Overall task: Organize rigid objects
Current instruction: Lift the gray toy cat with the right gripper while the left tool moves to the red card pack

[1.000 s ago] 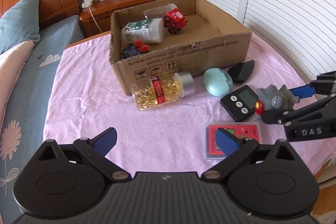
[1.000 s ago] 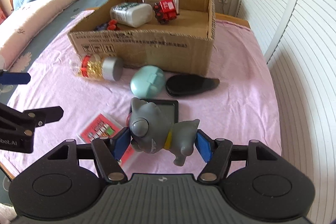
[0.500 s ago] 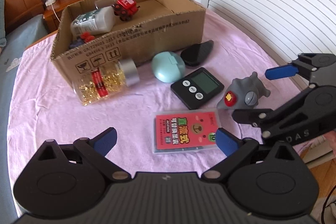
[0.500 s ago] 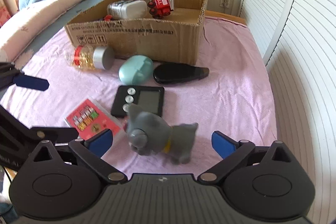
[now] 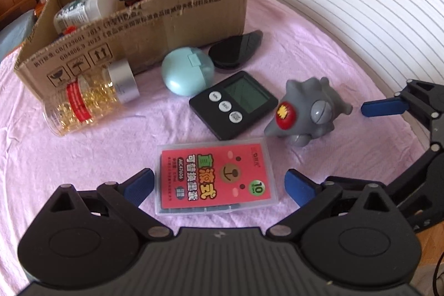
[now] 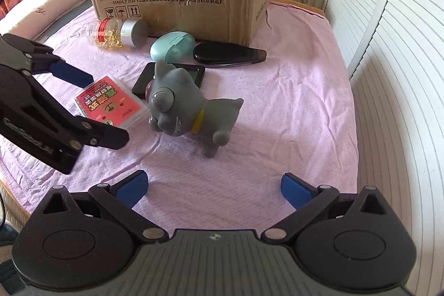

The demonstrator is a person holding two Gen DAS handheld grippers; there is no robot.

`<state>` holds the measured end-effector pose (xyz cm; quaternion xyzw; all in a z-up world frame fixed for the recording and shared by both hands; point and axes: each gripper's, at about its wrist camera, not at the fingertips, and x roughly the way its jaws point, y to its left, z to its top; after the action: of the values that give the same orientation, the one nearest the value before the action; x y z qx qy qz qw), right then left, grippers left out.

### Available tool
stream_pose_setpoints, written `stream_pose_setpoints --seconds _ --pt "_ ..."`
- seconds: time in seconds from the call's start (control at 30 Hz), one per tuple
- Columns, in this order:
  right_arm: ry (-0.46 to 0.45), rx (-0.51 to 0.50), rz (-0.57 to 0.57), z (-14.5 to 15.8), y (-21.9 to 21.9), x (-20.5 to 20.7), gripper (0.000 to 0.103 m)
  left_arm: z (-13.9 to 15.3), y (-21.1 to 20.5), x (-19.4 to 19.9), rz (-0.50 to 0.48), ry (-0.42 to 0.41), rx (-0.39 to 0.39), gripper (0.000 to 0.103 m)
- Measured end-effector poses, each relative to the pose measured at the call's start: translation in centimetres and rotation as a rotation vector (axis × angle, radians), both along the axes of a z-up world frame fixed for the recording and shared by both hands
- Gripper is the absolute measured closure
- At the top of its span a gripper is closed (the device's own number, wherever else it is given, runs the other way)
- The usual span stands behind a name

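A: Toy (image 6: 191, 104) — grey, standing on the pink cloth (image 6: 291, 107), free of both tongs. Sits at 12 o'clock from the right tongs (image 6: 214, 189).
B: Right tongs?
A: Wide, nothing between the pads; jaws just opened off the toy.
B: Left tongs (image 5: 219, 189)?
A: Wide too, pads either side of the card box (image 5: 215, 175), not pressing it.
B: Other items?
A: Timer (image 5: 233, 104) at 12 o'clock from the card box, touching nothing I can tell. Teal case (image 5: 187, 71) and black case (image 5: 236, 50) beyond it, near the carton (image 5: 144, 27). Jar (image 5: 88, 99) on its side at 10 o'clock, against the carton front.
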<state>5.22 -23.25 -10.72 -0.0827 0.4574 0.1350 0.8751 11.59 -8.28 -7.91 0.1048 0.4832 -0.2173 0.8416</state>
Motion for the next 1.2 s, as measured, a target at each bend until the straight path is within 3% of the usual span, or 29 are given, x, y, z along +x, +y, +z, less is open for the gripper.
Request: stream_pose_setpoints --seconds 0.4,0.7,0.77,0.8,1.2 --pt "-0.041 0.011 -0.033 -0.1 0.1 -0.7 0.000 -0.3 4.7 0.1 0.083 -0.057 0.011 0.001" --pt "-0.080 0.022 -0.059 -0.3 0.2 -1.2 0.000 -0.5 3.9 0.3 -0.065 -0.089 -0.023 0.003" --pt "-0.087 0.023 -0.063 -0.3 0.2 -1.3 0.000 -0.4 3.8 0.4 -0.082 -0.091 -0.025 0.008" --pt "-0.090 0.024 -0.064 -0.3 0.2 -1.4 0.000 -0.3 3.8 0.4 -0.086 -0.097 -0.028 0.011" --pt "-0.056 0.015 -0.047 -0.1 1.2 -0.6 0.000 -0.2 5.9 -0.5 -0.028 -0.103 -0.029 0.010"
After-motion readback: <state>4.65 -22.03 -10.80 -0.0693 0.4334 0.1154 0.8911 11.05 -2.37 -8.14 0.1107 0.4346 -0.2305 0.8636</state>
